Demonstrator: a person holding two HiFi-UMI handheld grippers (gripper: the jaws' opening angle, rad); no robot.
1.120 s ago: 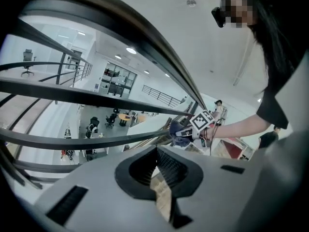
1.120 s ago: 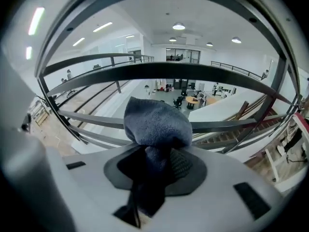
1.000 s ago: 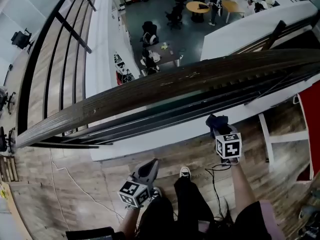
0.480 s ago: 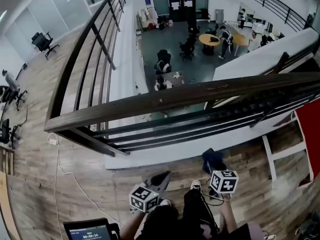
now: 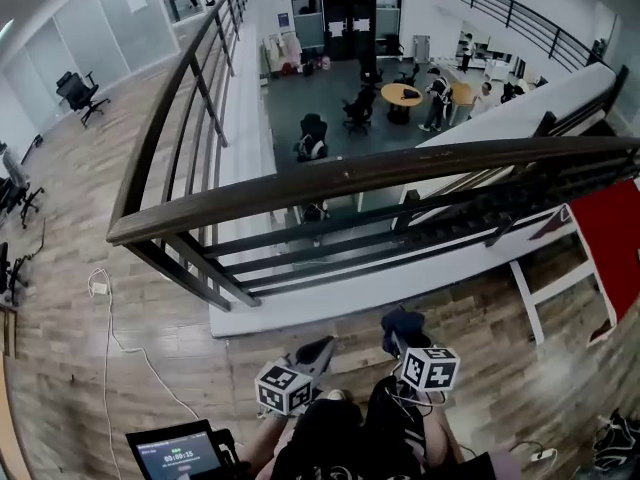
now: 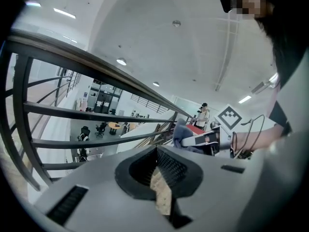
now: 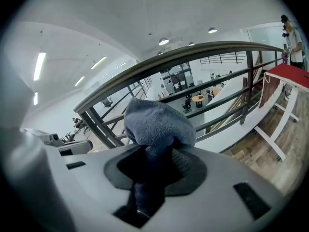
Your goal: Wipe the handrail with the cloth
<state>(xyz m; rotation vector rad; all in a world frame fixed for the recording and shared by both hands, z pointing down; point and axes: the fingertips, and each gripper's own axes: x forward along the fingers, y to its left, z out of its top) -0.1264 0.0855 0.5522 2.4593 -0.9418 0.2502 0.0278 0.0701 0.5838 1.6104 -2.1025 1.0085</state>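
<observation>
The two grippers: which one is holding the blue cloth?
The right gripper, shut on the bunched blue cloth. The left gripper is shut with nothing in it.

You're holding both grippers low in front of you, left gripper [image 5: 322, 348] pointing forward, jaws pressing together on nothing, right gripper [image 5: 398, 336] just beside it, clamping the cloth [image 7: 159, 124] between its jaws.

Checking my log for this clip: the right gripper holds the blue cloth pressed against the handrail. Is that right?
Not quite. The right gripper does hold the blue cloth, but it is not pressed against the handrail. The head view shows the cloth held low, near the person's legs, clear of the rail.
</observation>
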